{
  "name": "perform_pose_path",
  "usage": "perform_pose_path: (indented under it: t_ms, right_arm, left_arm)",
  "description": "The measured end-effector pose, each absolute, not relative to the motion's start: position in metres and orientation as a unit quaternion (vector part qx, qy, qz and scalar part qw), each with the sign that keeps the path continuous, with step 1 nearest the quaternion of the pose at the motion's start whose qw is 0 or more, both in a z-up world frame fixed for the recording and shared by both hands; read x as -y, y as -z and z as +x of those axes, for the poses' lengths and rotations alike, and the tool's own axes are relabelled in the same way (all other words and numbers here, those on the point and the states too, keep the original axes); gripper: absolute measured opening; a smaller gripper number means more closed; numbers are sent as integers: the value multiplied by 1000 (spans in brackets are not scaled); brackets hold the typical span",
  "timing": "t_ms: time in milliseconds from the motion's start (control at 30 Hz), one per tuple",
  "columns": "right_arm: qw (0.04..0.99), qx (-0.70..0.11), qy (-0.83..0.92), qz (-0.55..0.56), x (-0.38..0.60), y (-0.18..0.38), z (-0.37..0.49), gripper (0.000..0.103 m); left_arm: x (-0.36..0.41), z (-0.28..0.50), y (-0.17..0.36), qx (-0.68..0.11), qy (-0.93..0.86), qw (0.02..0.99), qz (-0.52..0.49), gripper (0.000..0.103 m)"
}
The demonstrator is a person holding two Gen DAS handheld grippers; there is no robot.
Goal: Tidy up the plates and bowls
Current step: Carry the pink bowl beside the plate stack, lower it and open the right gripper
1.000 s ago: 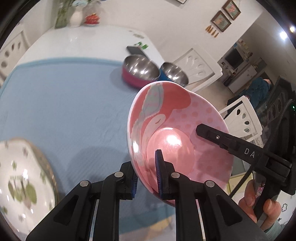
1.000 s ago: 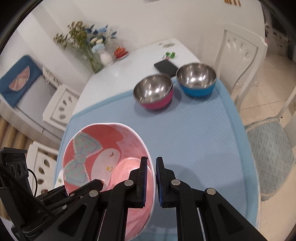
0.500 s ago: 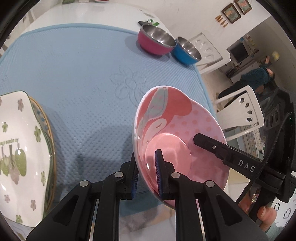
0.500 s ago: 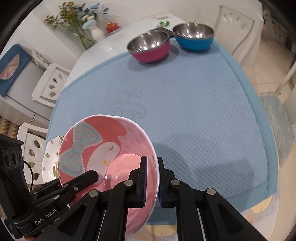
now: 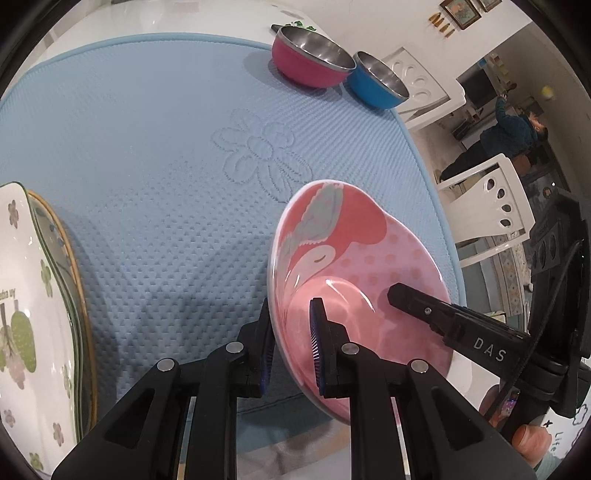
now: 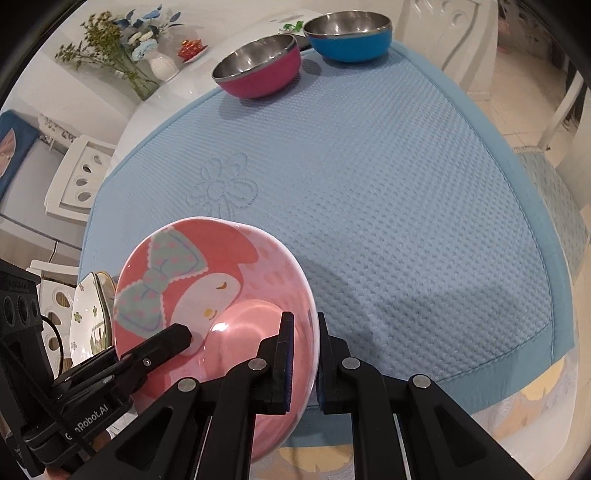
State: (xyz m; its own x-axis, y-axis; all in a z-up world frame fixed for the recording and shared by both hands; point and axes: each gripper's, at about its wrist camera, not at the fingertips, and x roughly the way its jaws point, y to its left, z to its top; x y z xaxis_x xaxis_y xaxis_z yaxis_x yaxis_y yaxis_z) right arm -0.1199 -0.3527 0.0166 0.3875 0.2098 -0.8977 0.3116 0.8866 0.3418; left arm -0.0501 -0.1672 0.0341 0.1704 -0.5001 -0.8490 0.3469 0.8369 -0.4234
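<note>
Both grippers hold one pink cartoon bowl (image 5: 354, 266) just above the blue mat's near edge. My left gripper (image 5: 290, 325) is shut on the bowl's left rim, and my right gripper (image 6: 304, 332) is shut on its right rim (image 6: 207, 291). The right gripper also shows in the left wrist view (image 5: 436, 317), and the left gripper shows in the right wrist view (image 6: 162, 343). A stack of white leaf-print plates (image 5: 26, 302) lies at the mat's left edge, also seen in the right wrist view (image 6: 88, 314).
A pink steel bowl (image 6: 258, 70) and a blue steel bowl (image 6: 347, 33) stand at the far end of the blue mat (image 6: 369, 184). White chairs (image 5: 491, 206) stand around the table. A flower vase (image 6: 162, 66) stands beyond the mat.
Both grippers have lowered the pink bowl toward the mat's near edge. The plates and steel bowls have not moved.
</note>
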Motion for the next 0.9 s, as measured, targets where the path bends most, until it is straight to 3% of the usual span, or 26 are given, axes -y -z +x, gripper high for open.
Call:
perform_pose_path:
  t_ms: [467,833,900]
  right_arm:
    - [804,-530,53,265,370,-41,-134,9]
    - [833,-471,75,281,373,-108,-150,9]
    - [841,-455,74,282,370,-123,-153,9]
  left_arm:
    - [120,-43,-77,-537,272,793,-98,17]
    - [96,-46,-140,-470,306,820,-114,17]
    - [91,-47,-156,-454,314,826,-112,21]
